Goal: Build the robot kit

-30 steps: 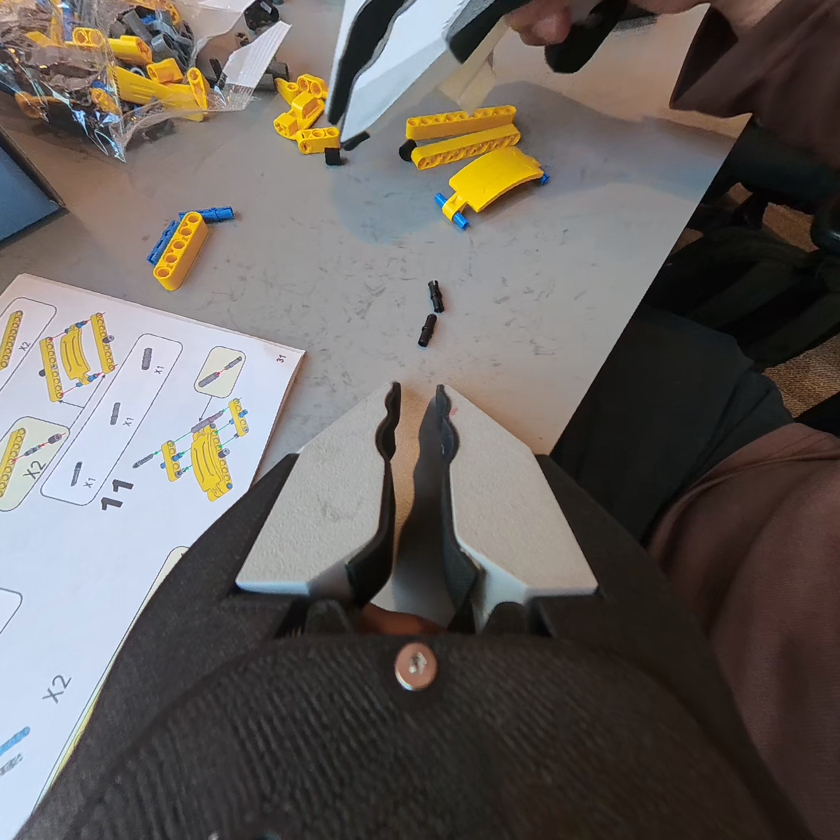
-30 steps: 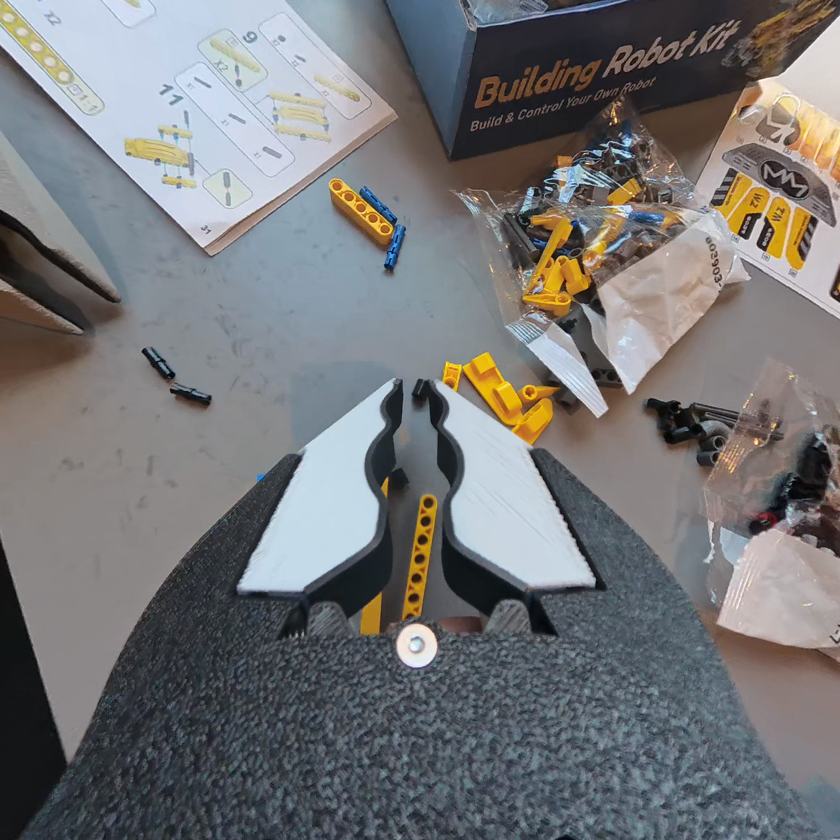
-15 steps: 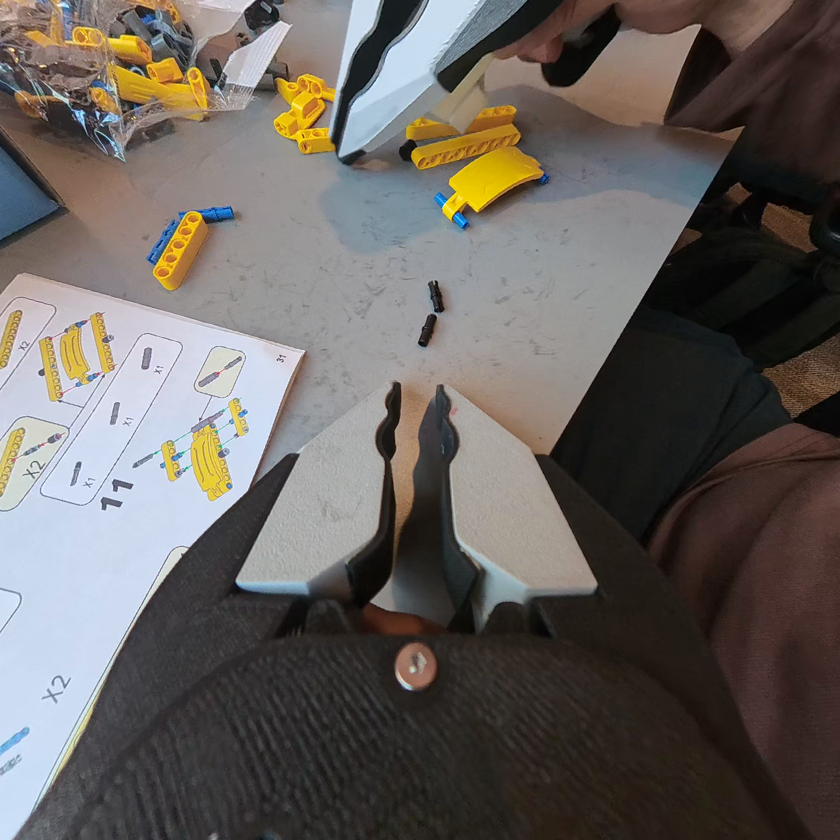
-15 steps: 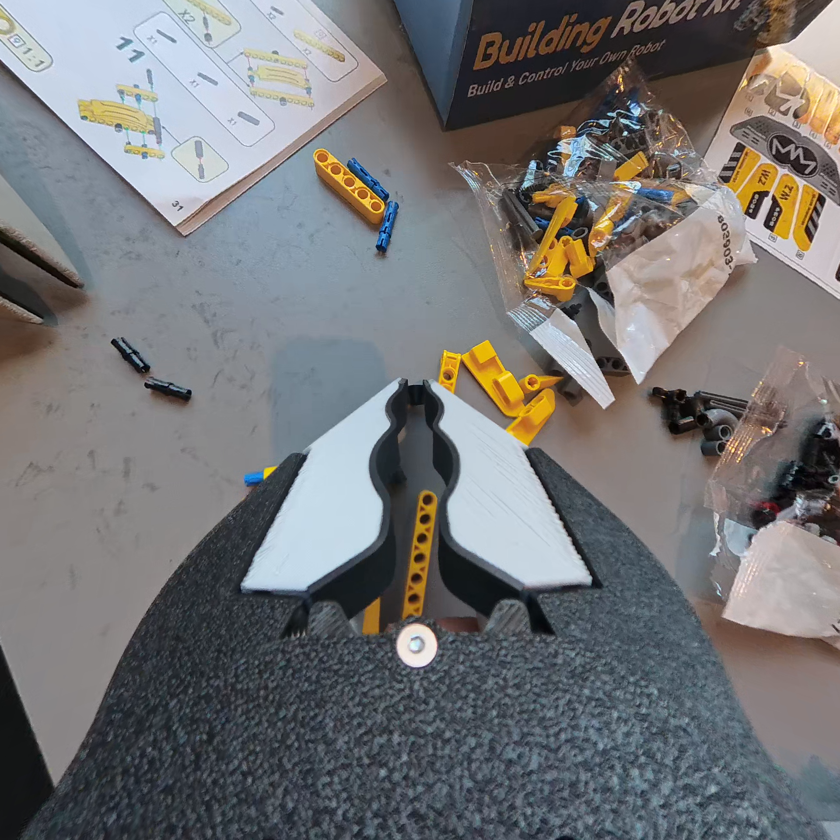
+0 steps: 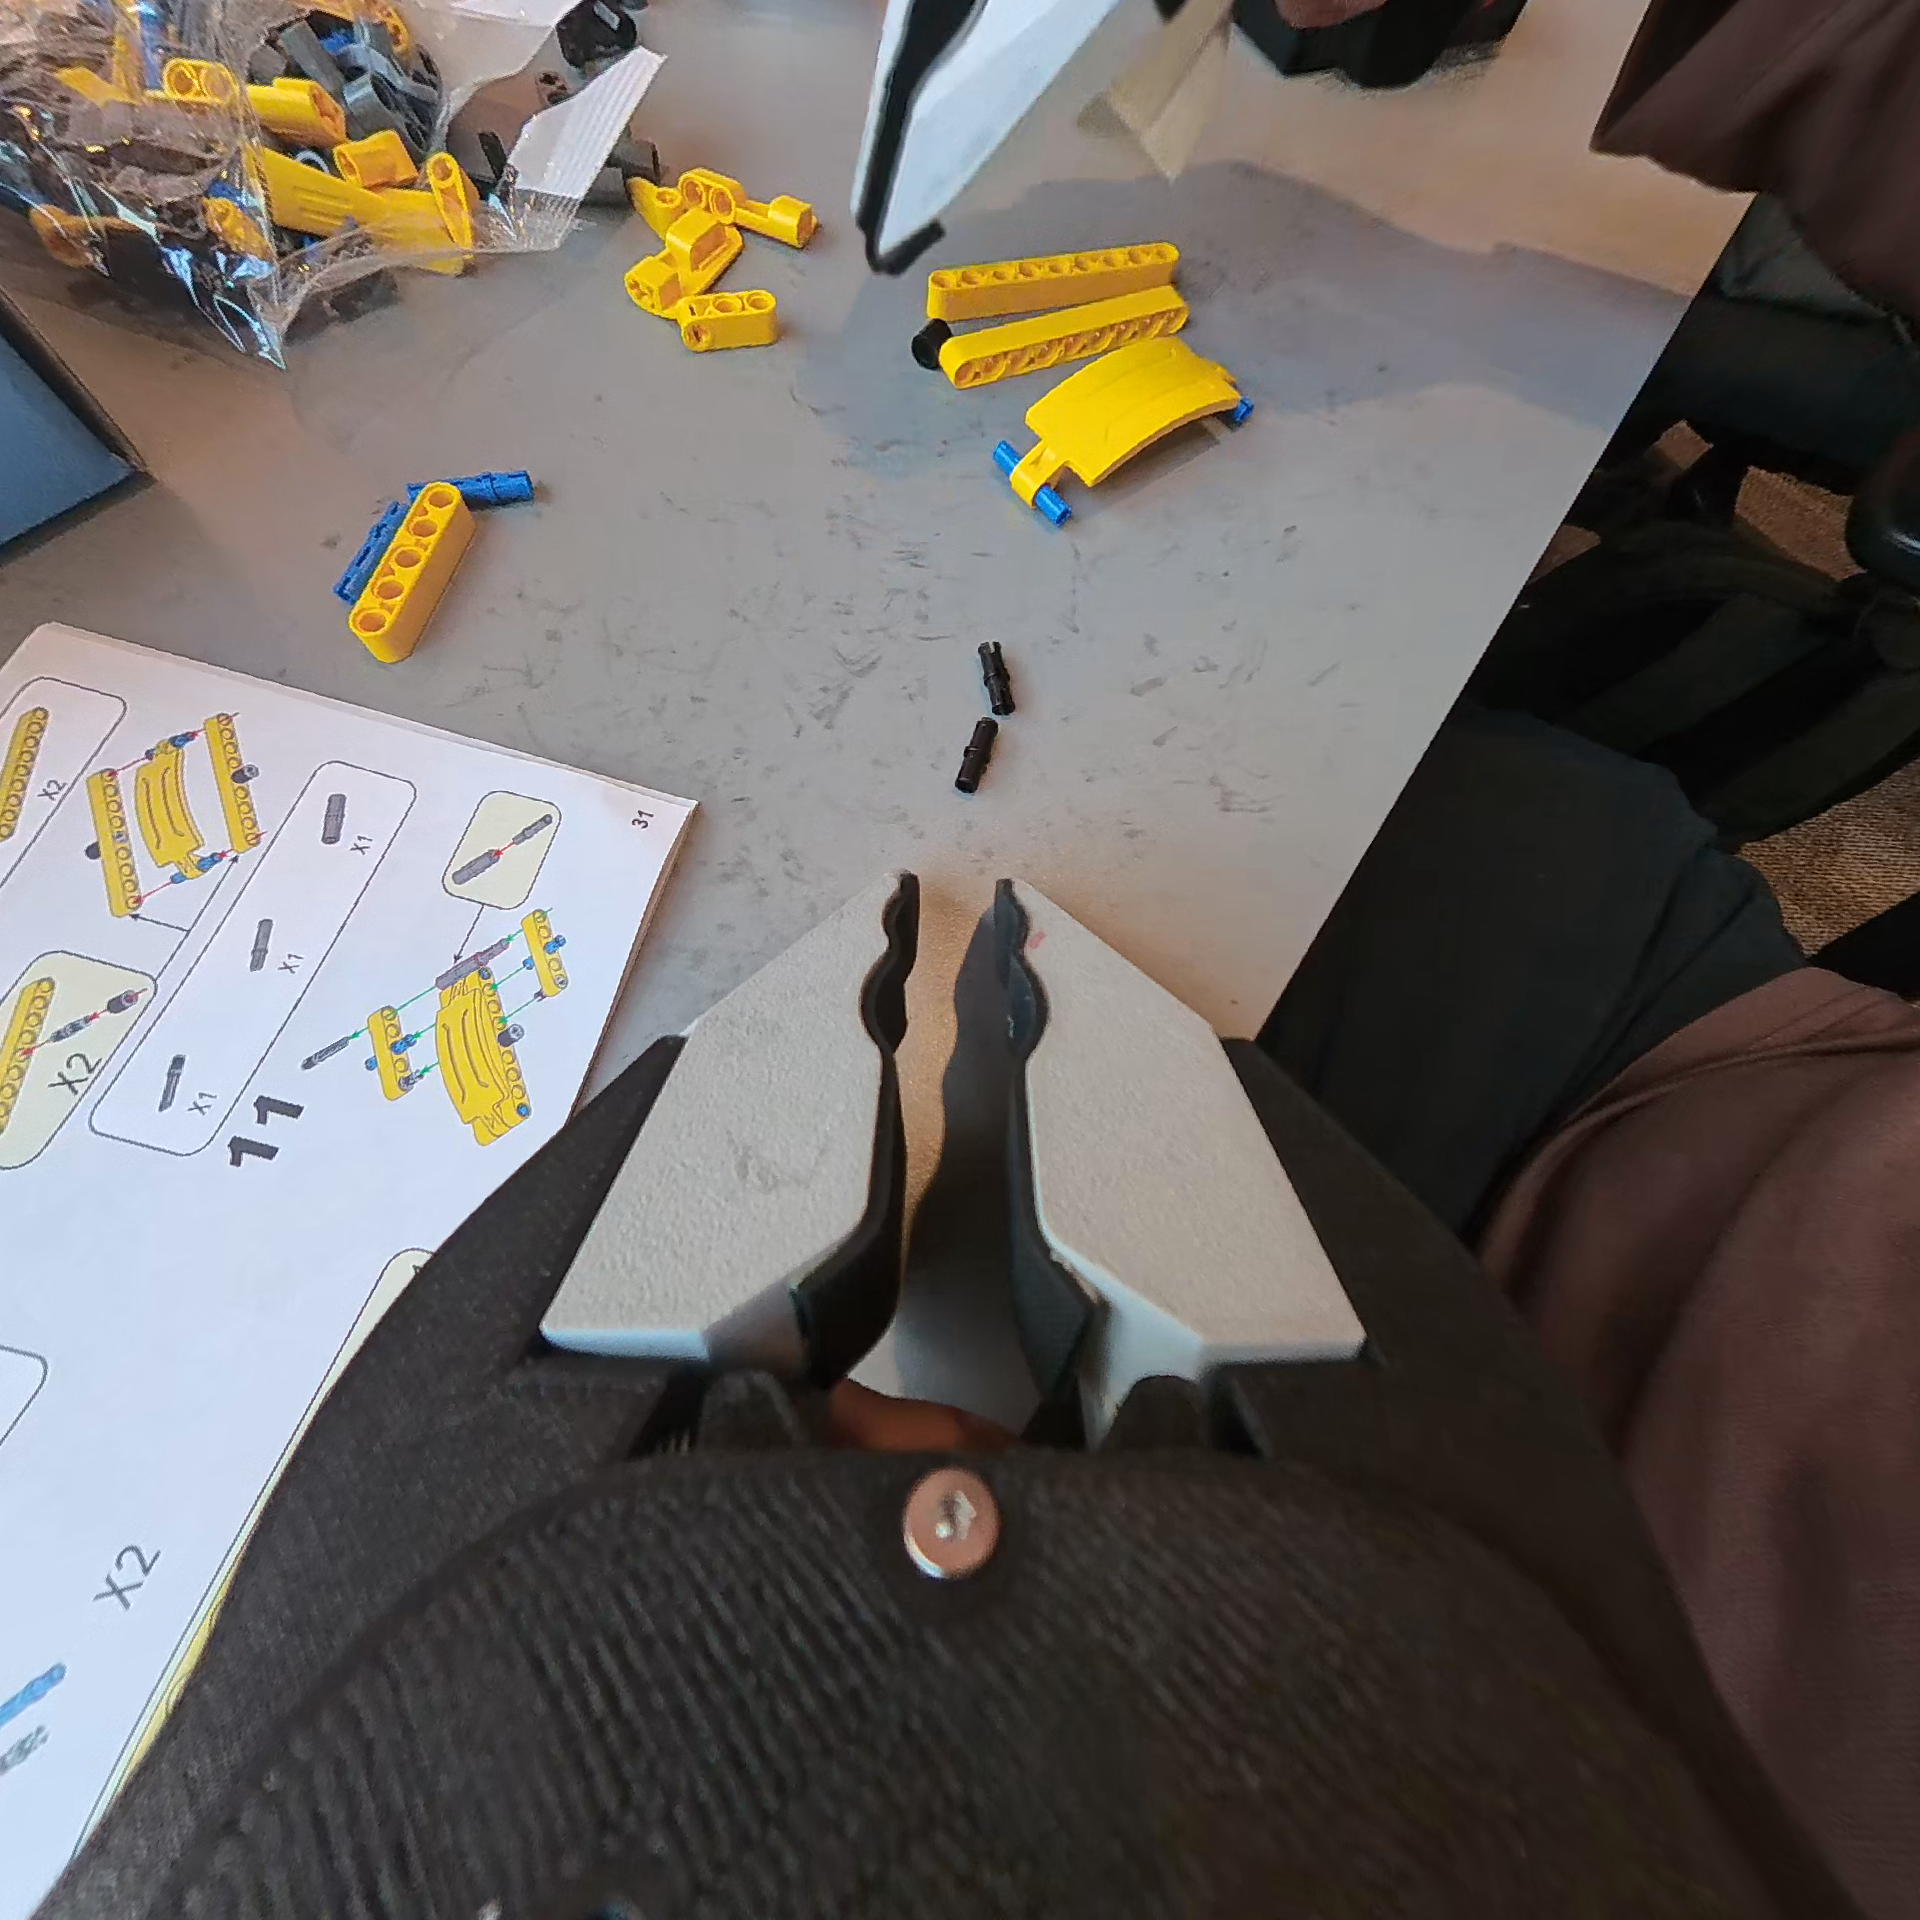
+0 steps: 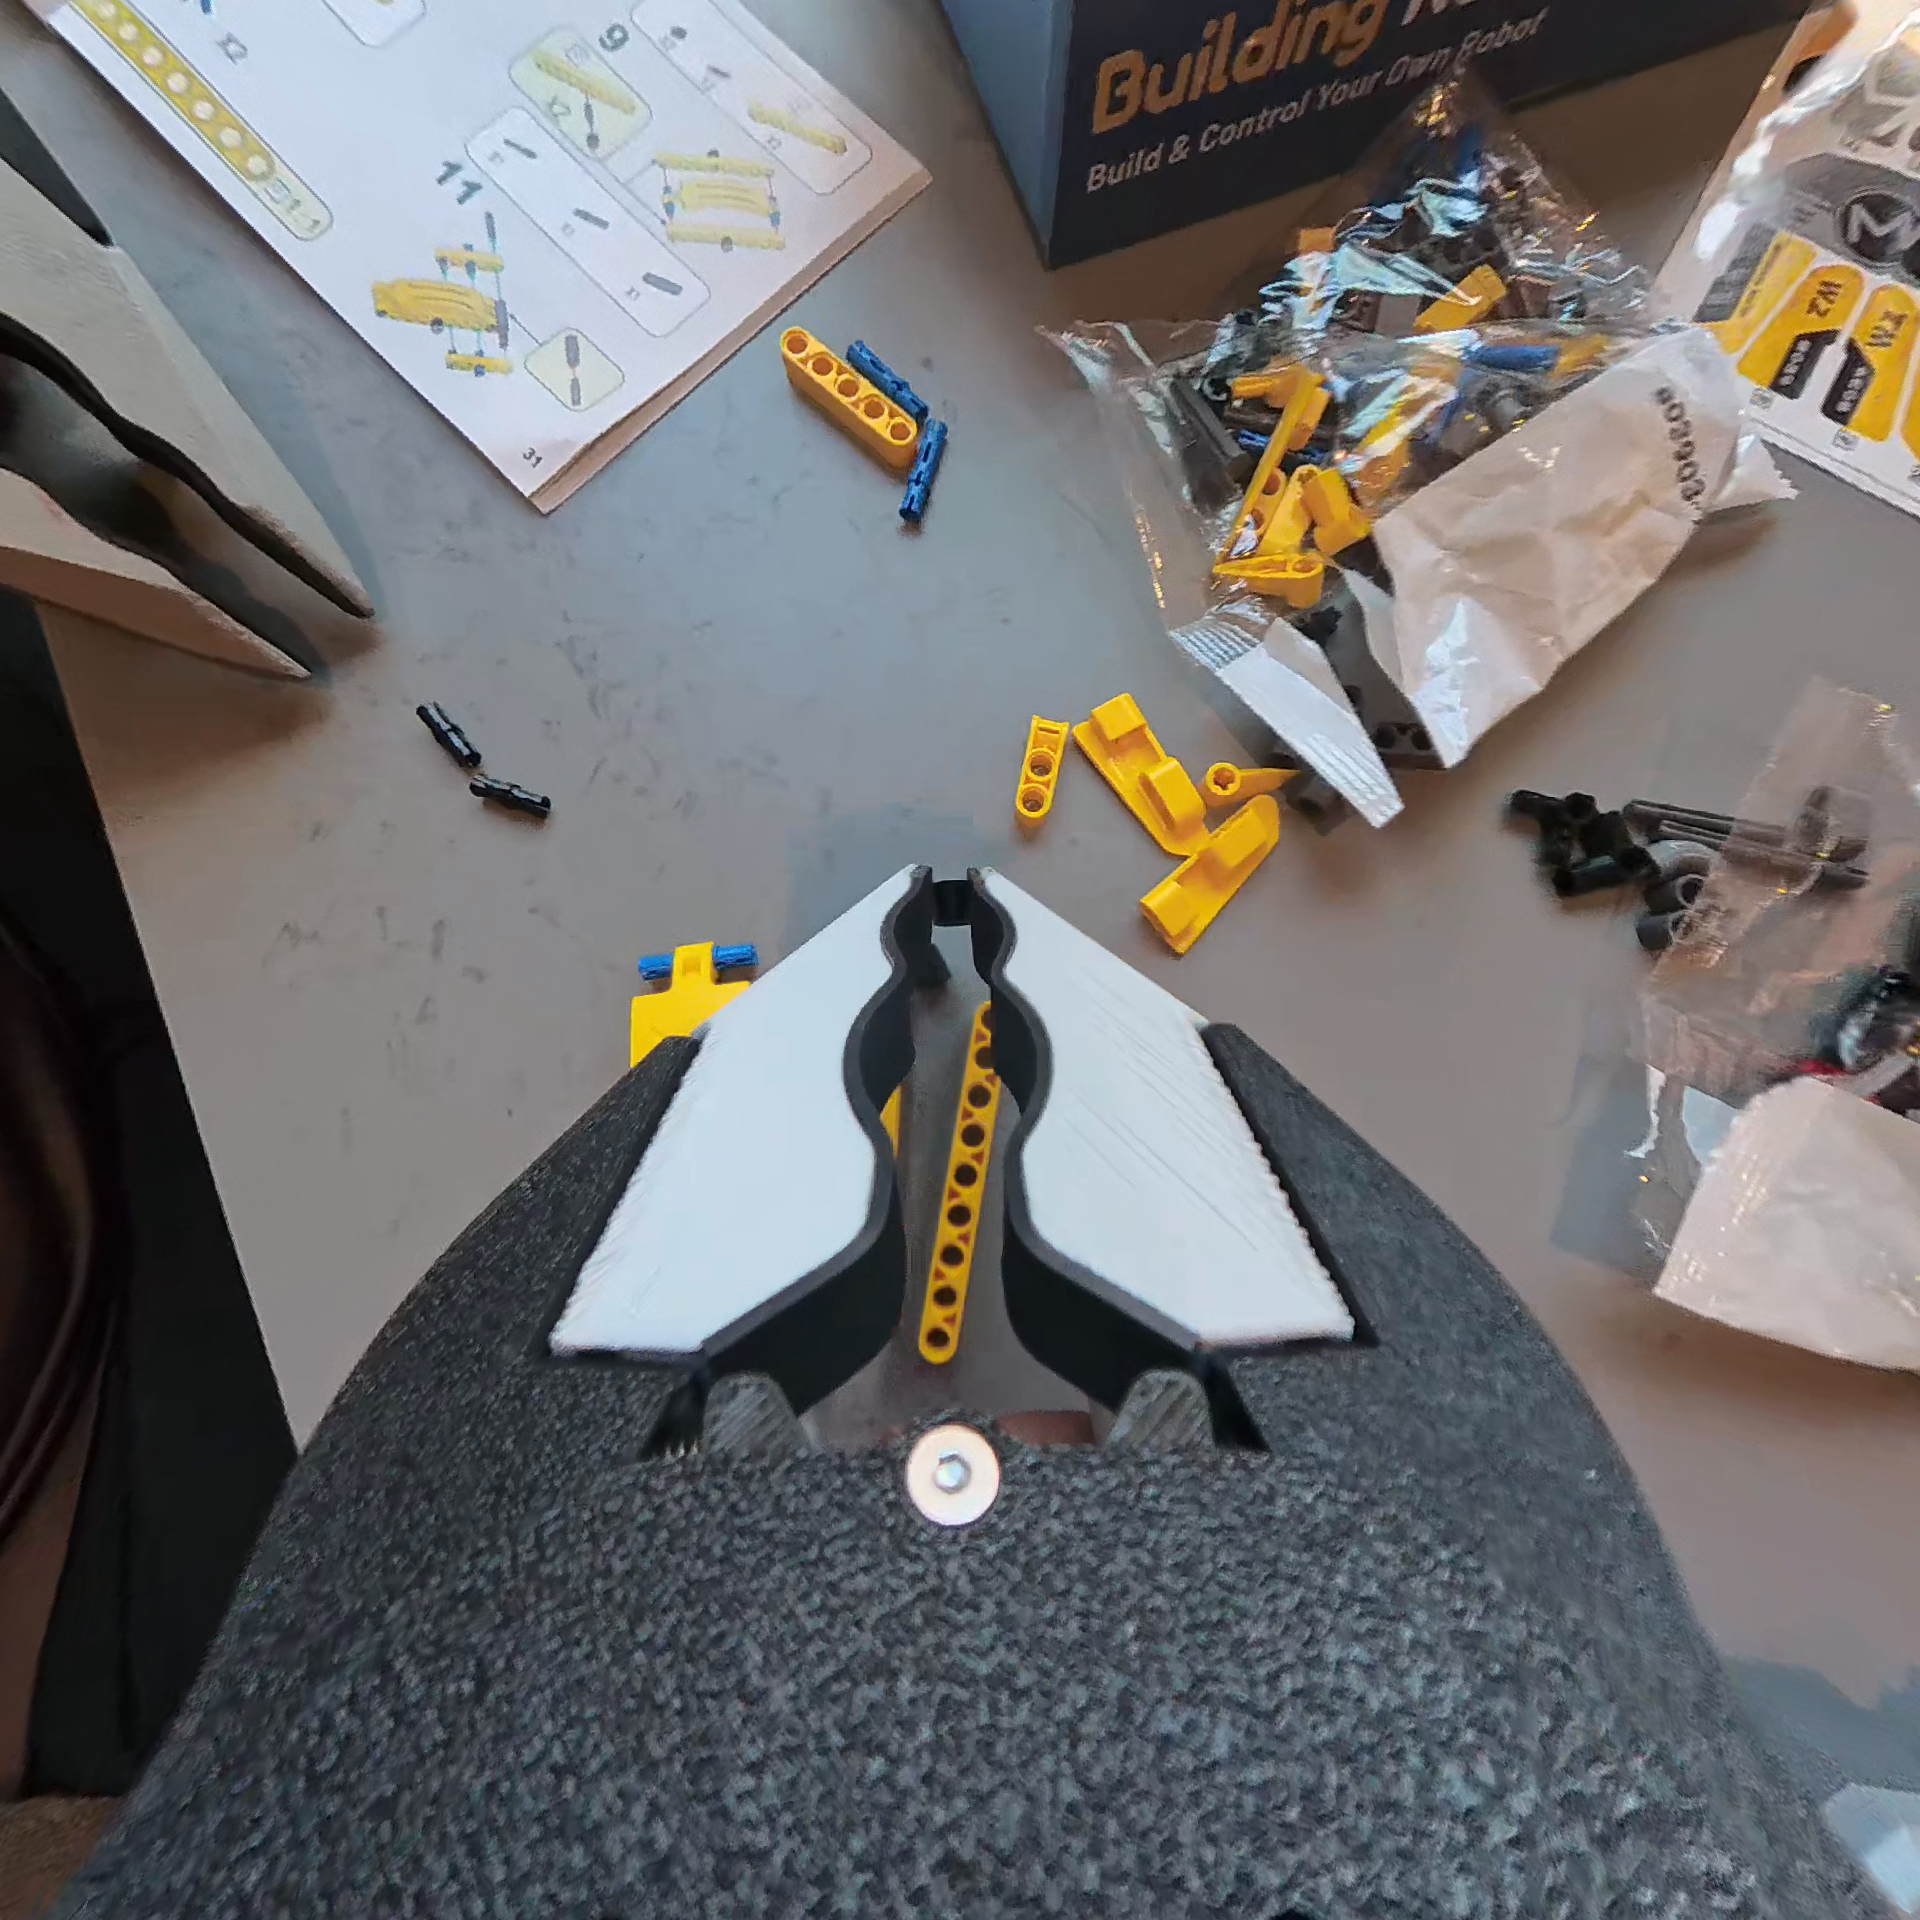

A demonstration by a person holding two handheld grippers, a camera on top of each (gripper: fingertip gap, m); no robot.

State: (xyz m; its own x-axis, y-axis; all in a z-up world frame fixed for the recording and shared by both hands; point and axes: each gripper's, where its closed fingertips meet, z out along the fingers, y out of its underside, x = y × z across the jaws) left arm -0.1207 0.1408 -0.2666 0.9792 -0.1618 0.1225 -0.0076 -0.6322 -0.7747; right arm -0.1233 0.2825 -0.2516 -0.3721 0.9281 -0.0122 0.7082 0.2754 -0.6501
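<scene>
- A small black pin (image 6: 948, 896) sits pinched between the tips of the right gripper (image 6: 948, 883), lifted clear of the grey table (image 6: 675, 665).
- Under that gripper lie two long yellow beams (image 5: 1055, 281), side by side; one shows through the gap between its fingers (image 6: 961, 1174).
- Just beside the beams lies a curved yellow panel (image 5: 1127, 416) with blue pins at its ends.
- Ahead of the right gripper sits a cluster of small yellow connectors (image 6: 1153, 800), next to an open clear bag of parts (image 6: 1455, 457).
- The left gripper (image 5: 956, 894) hangs over the near table edge, its jaws narrowly apart and holding nothing.
- Nearest its tips lie two loose black pins (image 5: 985, 717), close together on the table.
- An open instruction booklet (image 5: 312, 987) lies to its left, and beyond that a short yellow beam (image 5: 410, 571) touching blue pins (image 5: 488, 488).
- A dark blue box (image 6: 1299, 135) stands behind the bag.
</scene>
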